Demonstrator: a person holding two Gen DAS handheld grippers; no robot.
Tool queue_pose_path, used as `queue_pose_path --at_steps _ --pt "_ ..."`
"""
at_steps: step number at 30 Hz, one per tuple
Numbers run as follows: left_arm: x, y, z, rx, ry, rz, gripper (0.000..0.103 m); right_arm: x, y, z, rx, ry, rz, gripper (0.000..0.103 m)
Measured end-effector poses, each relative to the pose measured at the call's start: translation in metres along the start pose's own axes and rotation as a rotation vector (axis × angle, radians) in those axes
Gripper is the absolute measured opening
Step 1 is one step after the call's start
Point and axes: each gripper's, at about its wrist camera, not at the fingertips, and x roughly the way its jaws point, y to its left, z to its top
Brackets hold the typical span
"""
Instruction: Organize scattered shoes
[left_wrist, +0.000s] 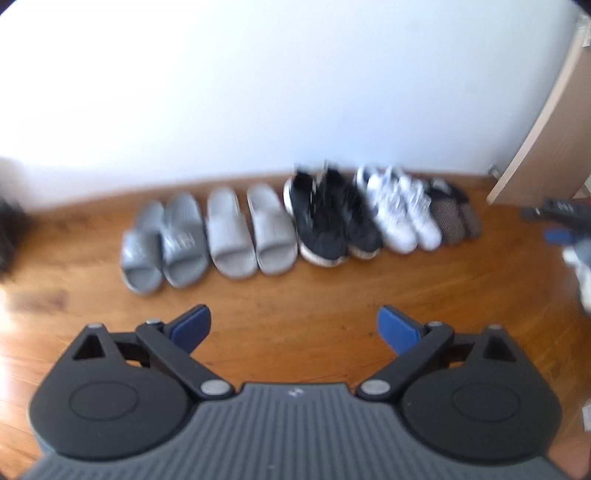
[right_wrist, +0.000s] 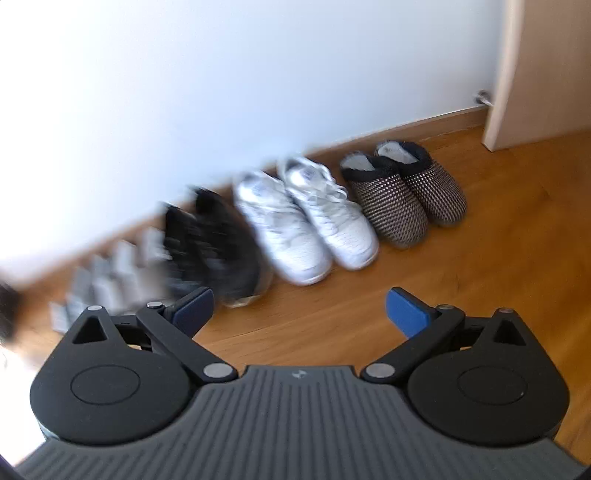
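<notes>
Shoes stand in a row along the white wall on the wood floor, toes pointing toward me. From the left: dark grey slides (left_wrist: 164, 243), light grey slides (left_wrist: 251, 230), black sneakers (left_wrist: 332, 218) (right_wrist: 218, 243), white sneakers (left_wrist: 402, 210) (right_wrist: 306, 218), and checked slippers with dark fuzzy collars (left_wrist: 456, 214) (right_wrist: 404, 192). My left gripper (left_wrist: 294, 328) hangs open above the floor in front of the row, nothing between its blue pads. My right gripper (right_wrist: 300, 310) is open too, empty, in front of the white sneakers. Both views are motion-blurred.
A pale wooden door or panel (left_wrist: 546, 125) (right_wrist: 532, 70) stands at the right end of the row, with a small metal door stop (right_wrist: 484, 98) by the skirting. A dark blurred object (left_wrist: 9, 236) sits at the far left. The other gripper (left_wrist: 561, 221) shows at the right edge.
</notes>
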Motion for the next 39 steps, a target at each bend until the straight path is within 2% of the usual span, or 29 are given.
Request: queue_pose_path --at_steps 2,5,8,12,15,19,21,23,25,29,32,39 --pt "-0.051 -0.007 -0.007 -0.012 -0.041 -0.018 0.103 -0.056 0.023 -0.015 0.011 -0.067 0.060 0.102" --pt "-0.096 -0.013 -0.026 -0.054 -0.092 -0.006 0.103 -0.134 0.068 -0.035 -0.087 -0.140 0.084 0.102" --pt "-0.116 -0.019 -0.043 -0.078 -0.112 0.037 0.103 -0.196 0.103 -0.053 -0.123 -0.193 0.048 0.103" --pt "-0.125 -0.024 -0.052 -0.087 -0.122 0.070 0.103 -0.236 0.123 -0.084 -0.149 -0.201 0.053 0.102" --pt "-0.124 -0.024 -0.058 -0.118 -0.108 0.104 0.103 -0.233 0.135 -0.101 -0.201 -0.198 0.003 0.102" --pt "-0.111 -0.021 -0.065 -0.116 -0.122 0.184 0.103 -0.203 0.150 -0.128 -0.303 -0.190 -0.077 0.102" --pt "-0.106 -0.018 -0.069 -0.131 -0.111 0.194 0.103 -0.192 0.154 -0.135 -0.340 -0.184 -0.094 0.102" --pt "-0.099 -0.016 -0.070 -0.170 -0.091 0.193 0.103 -0.185 0.160 -0.143 -0.391 -0.157 -0.088 0.102" --pt "-0.089 -0.016 -0.070 -0.208 -0.059 0.188 0.103 -0.189 0.164 -0.146 -0.388 -0.140 -0.050 0.102" --pt "-0.086 -0.032 -0.078 -0.176 -0.033 0.216 0.103 -0.201 0.169 -0.152 -0.369 -0.141 -0.014 0.102" --pt "-0.090 -0.042 -0.085 -0.163 -0.029 0.204 0.103 -0.212 0.169 -0.156 -0.377 -0.145 0.002 0.102" --pt "-0.086 -0.057 -0.083 -0.143 -0.028 0.211 0.103 -0.200 0.159 -0.151 -0.351 -0.135 0.006 0.102"
